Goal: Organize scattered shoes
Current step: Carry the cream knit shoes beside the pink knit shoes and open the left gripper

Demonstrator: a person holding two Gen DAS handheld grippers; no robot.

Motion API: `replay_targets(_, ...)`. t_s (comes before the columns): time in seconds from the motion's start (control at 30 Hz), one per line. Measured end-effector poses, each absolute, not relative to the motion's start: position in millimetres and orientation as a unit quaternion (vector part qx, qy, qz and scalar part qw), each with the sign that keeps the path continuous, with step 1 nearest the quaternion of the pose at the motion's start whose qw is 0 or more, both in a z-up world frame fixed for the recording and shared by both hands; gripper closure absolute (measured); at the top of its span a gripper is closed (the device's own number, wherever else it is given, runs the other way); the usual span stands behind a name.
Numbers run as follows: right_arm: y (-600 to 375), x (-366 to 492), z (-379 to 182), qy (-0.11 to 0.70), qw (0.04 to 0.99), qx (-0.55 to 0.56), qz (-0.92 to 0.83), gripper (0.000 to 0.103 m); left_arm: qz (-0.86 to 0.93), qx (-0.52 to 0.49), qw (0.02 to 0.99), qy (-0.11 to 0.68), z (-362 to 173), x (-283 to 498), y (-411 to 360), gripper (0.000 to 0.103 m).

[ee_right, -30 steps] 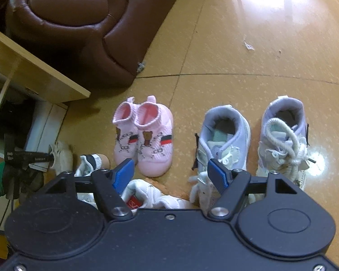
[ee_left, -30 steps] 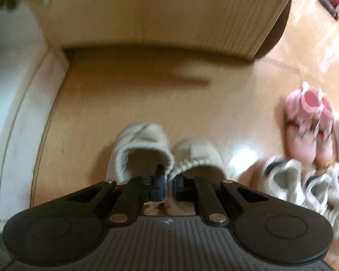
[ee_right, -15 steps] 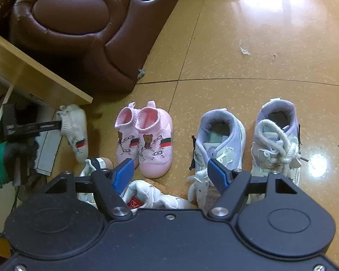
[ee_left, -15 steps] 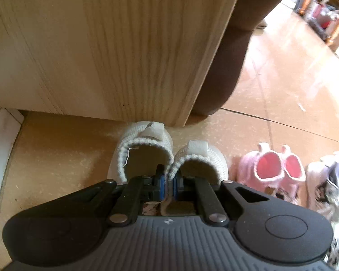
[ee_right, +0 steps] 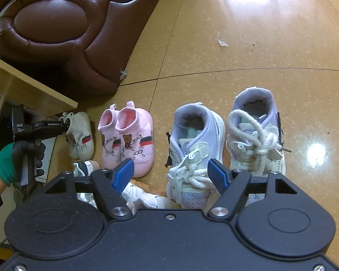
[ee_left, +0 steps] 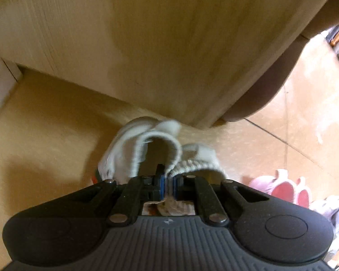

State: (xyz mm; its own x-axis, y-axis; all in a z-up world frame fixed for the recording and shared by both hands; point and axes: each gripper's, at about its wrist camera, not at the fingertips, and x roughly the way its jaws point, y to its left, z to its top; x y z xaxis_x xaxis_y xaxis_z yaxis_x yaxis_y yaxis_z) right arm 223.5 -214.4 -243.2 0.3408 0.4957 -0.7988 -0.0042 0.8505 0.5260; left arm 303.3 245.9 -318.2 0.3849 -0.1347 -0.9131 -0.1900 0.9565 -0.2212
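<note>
Tan floor (ee_right: 260, 45) held shoe row; left gripper (ee_left: 167, 184) clenched on white shoes (ee_right: 80, 135), at 9 o'clock of pink shoes (ee_right: 128, 140); right gripper (ee_right: 170, 172) released above lilac sneakers (ee_right: 196, 140)

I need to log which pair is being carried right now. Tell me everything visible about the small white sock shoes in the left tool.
The white sock shoes are a tiny knitted pair with ribbed cuffs, heel pull tabs and a red-and-dark stripe beside small printed patterns. The left tool is shut on the two inner cuffs pinched together, so both shoes hang side by side. They sit just left of the pink pair, by the wooden cabinet. Whether the soles touch the floor cannot be told.
</note>
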Motion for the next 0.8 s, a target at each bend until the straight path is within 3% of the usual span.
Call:
replay_targets(0.57,-224.3,221.9,-246.0,0.546,0.790,0.233,0.150,0.029,0.070,-0.299,0.793,0.527,-318.7,294.7,231.1,0.095)
replay_targets(0.7,-224.4,221.9,-246.2,0.546,0.790,0.234,0.150,0.029,0.063,-0.214,0.814,0.537,-318.3,299.4,199.0,0.095)
replay_targets(0.8,-225.4,220.4,-244.3,0.546,0.790,0.234,0.151,0.029,0.075,-0.217,0.812,0.536,-319.0,297.2,197.2,0.095)
